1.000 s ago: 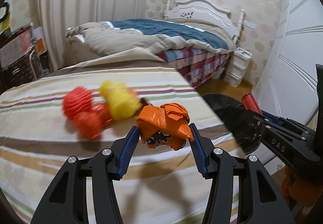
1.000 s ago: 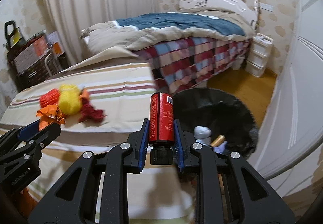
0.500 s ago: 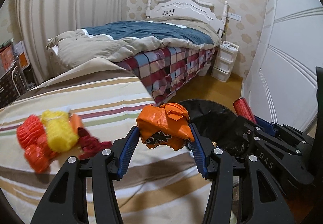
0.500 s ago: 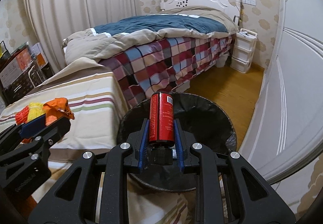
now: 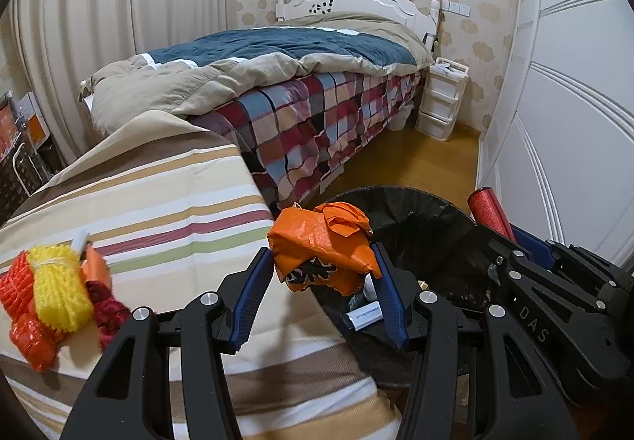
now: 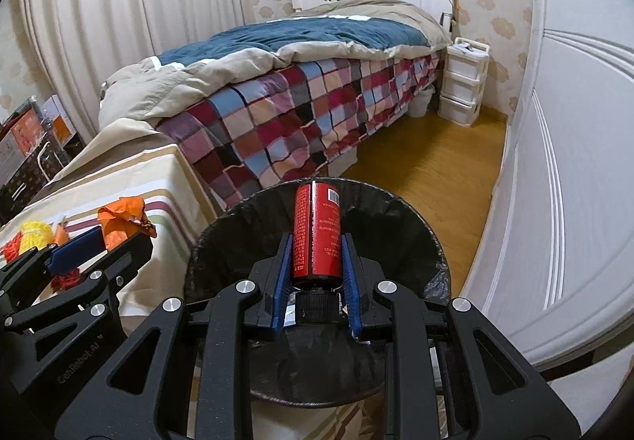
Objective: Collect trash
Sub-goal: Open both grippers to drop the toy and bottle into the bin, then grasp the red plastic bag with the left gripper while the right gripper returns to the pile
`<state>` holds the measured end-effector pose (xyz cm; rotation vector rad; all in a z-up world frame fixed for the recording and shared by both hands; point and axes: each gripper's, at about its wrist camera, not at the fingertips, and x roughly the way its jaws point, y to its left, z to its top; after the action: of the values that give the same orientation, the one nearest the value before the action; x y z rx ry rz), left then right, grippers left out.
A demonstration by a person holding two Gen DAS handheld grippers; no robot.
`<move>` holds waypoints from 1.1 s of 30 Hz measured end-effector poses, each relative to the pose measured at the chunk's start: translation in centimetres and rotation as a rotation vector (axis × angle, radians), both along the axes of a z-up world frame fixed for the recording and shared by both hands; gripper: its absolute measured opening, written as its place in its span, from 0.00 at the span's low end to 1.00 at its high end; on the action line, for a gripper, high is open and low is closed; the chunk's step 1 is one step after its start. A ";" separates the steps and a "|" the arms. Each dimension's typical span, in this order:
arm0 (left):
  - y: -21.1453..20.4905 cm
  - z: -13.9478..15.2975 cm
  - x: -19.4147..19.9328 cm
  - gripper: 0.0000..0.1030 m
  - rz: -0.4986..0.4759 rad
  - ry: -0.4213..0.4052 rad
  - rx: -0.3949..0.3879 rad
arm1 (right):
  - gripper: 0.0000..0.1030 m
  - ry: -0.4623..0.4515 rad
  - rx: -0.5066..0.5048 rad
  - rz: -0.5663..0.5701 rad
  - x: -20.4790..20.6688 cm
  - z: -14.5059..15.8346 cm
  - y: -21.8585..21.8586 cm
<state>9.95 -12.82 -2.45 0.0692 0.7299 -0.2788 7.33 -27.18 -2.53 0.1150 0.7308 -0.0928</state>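
The red can (image 6: 317, 232) is being pinched tight by the right hand-held gripper (image 6: 317, 261) over the black-lined bin (image 6: 412, 226), while the orange wrapper (image 5: 323, 246), being clamped half-wide by the left hand-held gripper (image 5: 323, 281), is probably risking being dropped onto the striped worktop (image 5: 158, 210) at the bin's near rim.

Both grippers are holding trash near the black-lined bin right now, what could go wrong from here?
1. The left gripper holds the crumpled orange wrapper right at the trash bin rim beside the striped cloth; released here, it might fall outside.
2. The right gripper grips the red can over the bin mouth, close to the left gripper; they may bump.
3. The mesh fruit sleeves could be forgotten.
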 end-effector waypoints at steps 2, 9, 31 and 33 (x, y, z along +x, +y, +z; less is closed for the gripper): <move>-0.4 -0.2 0.3 0.51 -0.003 0.004 0.004 | 0.22 0.007 0.001 -0.007 0.4 -0.4 -0.3; -1.1 -0.6 1.3 0.55 -0.002 0.020 0.018 | 0.23 0.031 0.000 -0.027 1.3 -1.5 -0.9; 2.3 0.6 -1.6 0.84 0.078 -0.061 0.064 | 0.71 -0.016 -0.028 -0.053 -0.6 -0.2 0.3; 3.3 0.5 -2.1 0.84 0.098 -0.058 0.070 | 0.71 -0.015 -0.019 -0.045 -0.8 -0.1 0.9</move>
<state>7.85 -9.53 -2.00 0.1075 0.6830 -0.1572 6.52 -26.32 -2.61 0.1135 0.7121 -0.1421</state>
